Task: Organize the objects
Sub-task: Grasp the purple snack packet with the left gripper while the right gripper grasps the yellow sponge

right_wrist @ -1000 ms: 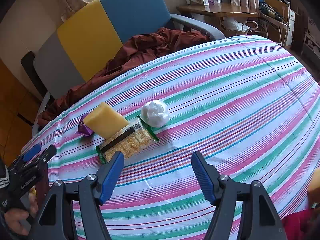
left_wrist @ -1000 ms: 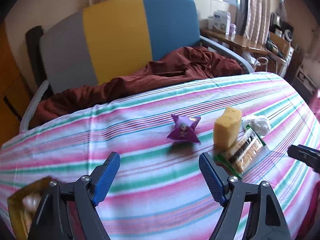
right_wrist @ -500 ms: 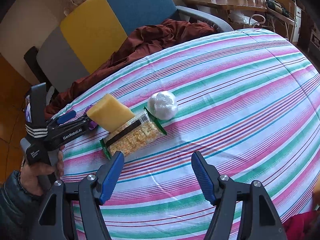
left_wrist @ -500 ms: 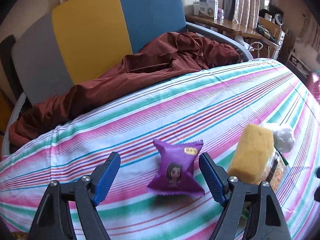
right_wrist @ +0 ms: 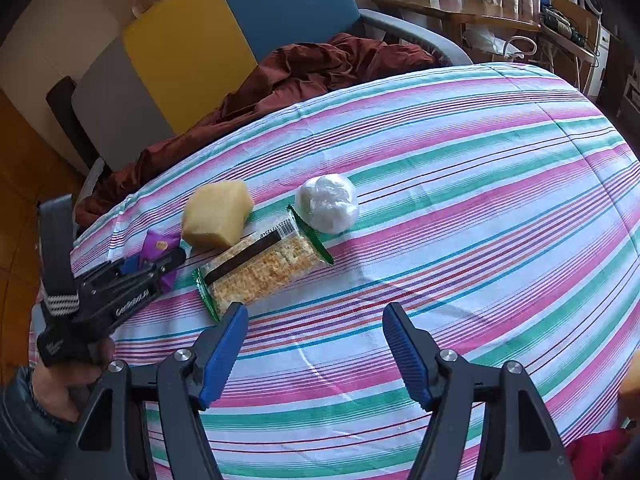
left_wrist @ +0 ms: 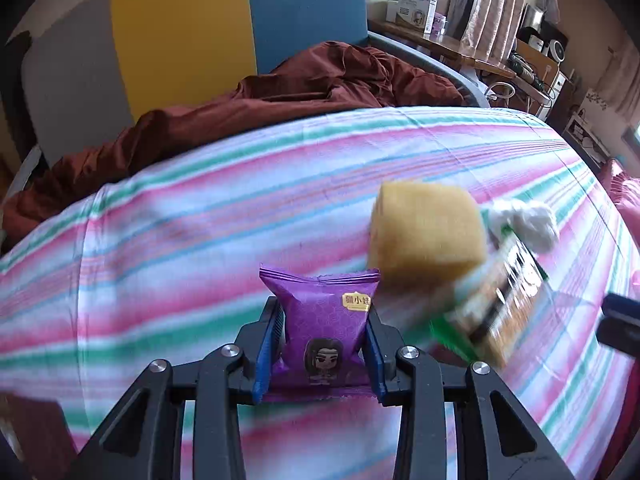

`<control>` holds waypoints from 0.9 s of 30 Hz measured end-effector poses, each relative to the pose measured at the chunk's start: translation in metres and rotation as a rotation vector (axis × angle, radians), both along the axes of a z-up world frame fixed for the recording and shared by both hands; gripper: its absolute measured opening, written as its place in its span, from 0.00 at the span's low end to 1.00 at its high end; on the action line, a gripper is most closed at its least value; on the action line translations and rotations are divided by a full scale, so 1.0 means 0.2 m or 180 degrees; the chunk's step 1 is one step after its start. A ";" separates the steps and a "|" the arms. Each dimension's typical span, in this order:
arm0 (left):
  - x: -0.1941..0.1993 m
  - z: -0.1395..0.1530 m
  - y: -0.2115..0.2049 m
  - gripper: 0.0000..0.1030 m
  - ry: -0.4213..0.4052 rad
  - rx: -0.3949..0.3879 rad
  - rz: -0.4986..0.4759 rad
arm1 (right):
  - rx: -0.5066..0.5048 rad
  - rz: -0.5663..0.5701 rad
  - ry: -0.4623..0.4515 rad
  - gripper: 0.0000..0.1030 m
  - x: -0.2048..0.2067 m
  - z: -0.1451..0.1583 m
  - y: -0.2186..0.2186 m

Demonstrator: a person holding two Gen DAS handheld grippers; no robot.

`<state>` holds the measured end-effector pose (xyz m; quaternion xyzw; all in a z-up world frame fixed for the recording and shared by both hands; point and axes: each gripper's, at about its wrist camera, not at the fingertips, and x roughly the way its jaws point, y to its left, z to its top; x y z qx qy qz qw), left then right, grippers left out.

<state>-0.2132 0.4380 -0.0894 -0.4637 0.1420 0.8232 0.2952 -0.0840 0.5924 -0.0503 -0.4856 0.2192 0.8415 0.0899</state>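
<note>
Striped cloth [right_wrist: 460, 184] in pink, green and white covers the desk in front of you, with a grey, yellow and blue chair [left_wrist: 240, 32] and a rumpled rust-red blanket [left_wrist: 288, 96] behind it. Your left gripper [left_wrist: 324, 344] has just closed its fingers, and the purple snack packet [left_wrist: 326, 320] now sits squeezed between the two blue pads, its upper crimped edge sticking out past the fingertips and its cartoon face showing between them. In the right wrist view that gripper [right_wrist: 160, 258] lies low at the desk's left edge, your hand [right_wrist: 68, 376] on its handle. Just right of the packet stands the yellow sponge [right_wrist: 216, 216], resting against the cracker pack [right_wrist: 264, 268]; the white plastic-wrapped ball [right_wrist: 327, 202] touches the pack's far end. Your right gripper [right_wrist: 316, 354] hangs above bare cloth, its fingers spread wide with nothing between them, the cracker pack just beyond its left fingertip.
</note>
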 end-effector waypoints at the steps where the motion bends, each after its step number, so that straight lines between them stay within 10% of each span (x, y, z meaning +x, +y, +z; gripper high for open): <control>1: 0.04 0.00 -0.02 0.37 -0.0009 -0.0014 0.0015 | 0.0007 -0.0013 -0.0011 0.69 0.00 0.00 0.00; 17: 0.66 0.00 -0.35 0.37 0.0000 0.0087 0.0318 | -0.0039 0.0277 -0.0071 0.69 -0.05 0.00 -0.13; 27: 0.72 0.00 -0.40 0.36 0.0097 0.0235 0.0290 | 0.0063 0.0261 -0.0128 0.82 -0.48 0.02 -0.26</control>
